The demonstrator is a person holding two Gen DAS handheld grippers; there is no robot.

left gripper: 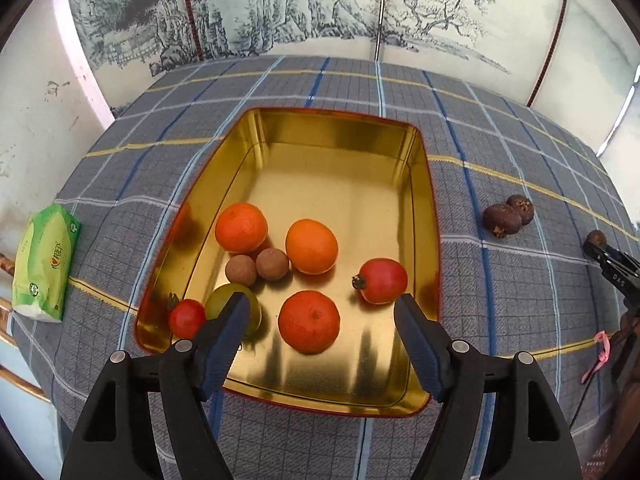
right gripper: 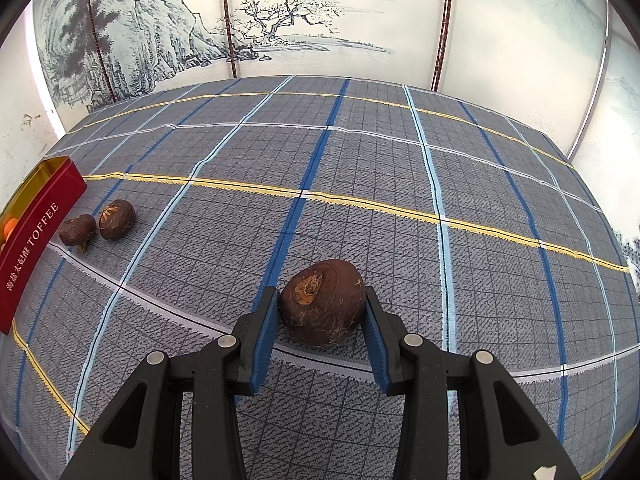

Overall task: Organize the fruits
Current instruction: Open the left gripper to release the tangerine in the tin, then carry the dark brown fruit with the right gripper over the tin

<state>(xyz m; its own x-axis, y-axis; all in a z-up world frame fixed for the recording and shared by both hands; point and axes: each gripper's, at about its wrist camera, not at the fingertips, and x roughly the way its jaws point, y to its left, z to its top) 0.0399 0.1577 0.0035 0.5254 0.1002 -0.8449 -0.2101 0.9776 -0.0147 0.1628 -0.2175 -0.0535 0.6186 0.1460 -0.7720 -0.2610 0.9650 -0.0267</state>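
Note:
A gold tin (left gripper: 348,136) with red outside (right gripper: 36,240) holds several fruits: oranges (left gripper: 311,246), two small brown round fruits (left gripper: 272,264), red fruits (left gripper: 382,280) and a green one (left gripper: 224,300). My left gripper (left gripper: 322,314) is open and empty above the tin's near end. My right gripper (right gripper: 322,308) is shut on a dark brown water chestnut (right gripper: 322,302), low over the cloth. Two more chestnuts (right gripper: 98,222) lie on the cloth right of the tin; they also show in the left wrist view (left gripper: 508,216).
A grey plaid cloth (right gripper: 360,160) covers the table. A green tissue pack (left gripper: 44,264) lies at the left edge. A painted folding screen (right gripper: 280,20) stands behind the table. A pink ribbon (left gripper: 598,354) lies at the right edge.

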